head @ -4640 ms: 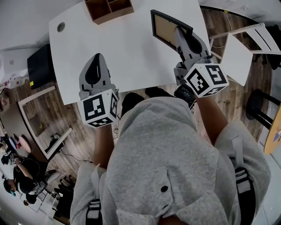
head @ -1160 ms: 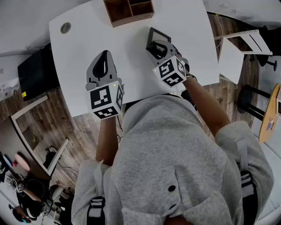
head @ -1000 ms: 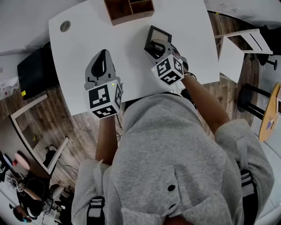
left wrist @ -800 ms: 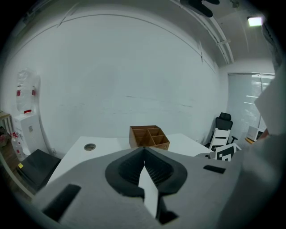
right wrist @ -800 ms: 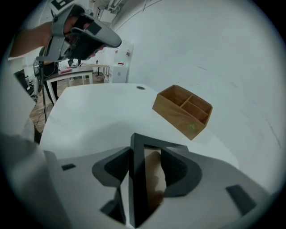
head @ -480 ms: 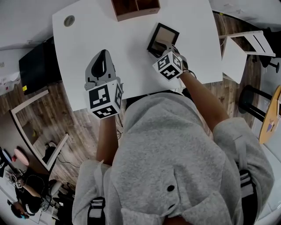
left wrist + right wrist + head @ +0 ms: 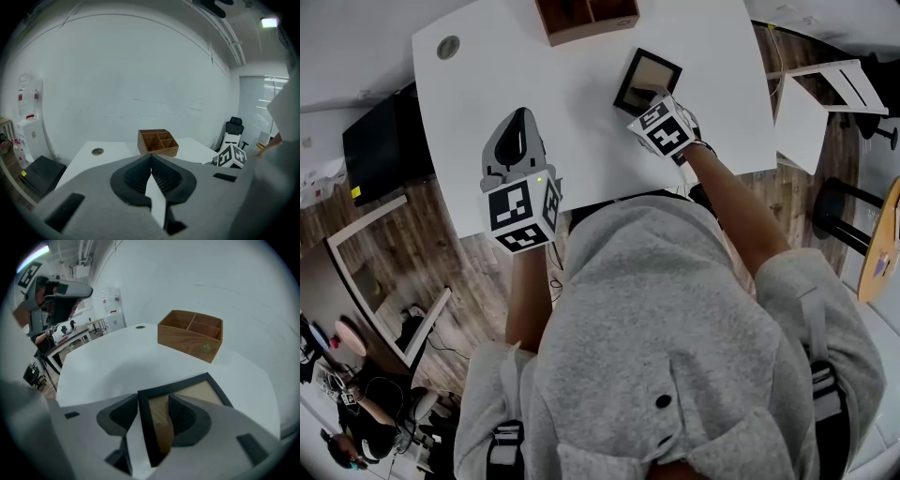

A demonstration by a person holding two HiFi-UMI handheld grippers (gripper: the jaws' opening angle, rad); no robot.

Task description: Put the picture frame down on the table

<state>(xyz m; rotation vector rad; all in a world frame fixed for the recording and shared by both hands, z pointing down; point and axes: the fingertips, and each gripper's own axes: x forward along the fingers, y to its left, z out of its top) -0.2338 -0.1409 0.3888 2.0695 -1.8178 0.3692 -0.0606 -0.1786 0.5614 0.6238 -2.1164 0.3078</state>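
The black picture frame (image 7: 645, 75) with a tan inside lies flat on the white table (image 7: 534, 75), in front of the wooden organizer. My right gripper (image 7: 656, 97) is at its near edge. In the right gripper view the jaws stand apart, so the right gripper (image 7: 153, 397) is open. The picture frame's (image 7: 199, 390) left border and a strip of its tan face show in the gap. My left gripper (image 7: 520, 117) hovers over the table's near left part. In its own view the left gripper (image 7: 151, 161) is shut with nothing in it.
A wooden organizer (image 7: 586, 14) with compartments stands at the table's far edge, just beyond the frame. A round cable hole (image 7: 448, 46) sits at the far left corner. White furniture (image 7: 811, 103) stands off the right edge. A black cabinet (image 7: 380, 141) is on the left.
The right gripper carried the upright frame from the table's right side toward the middle and tipped it down flat. The left gripper has barely moved.
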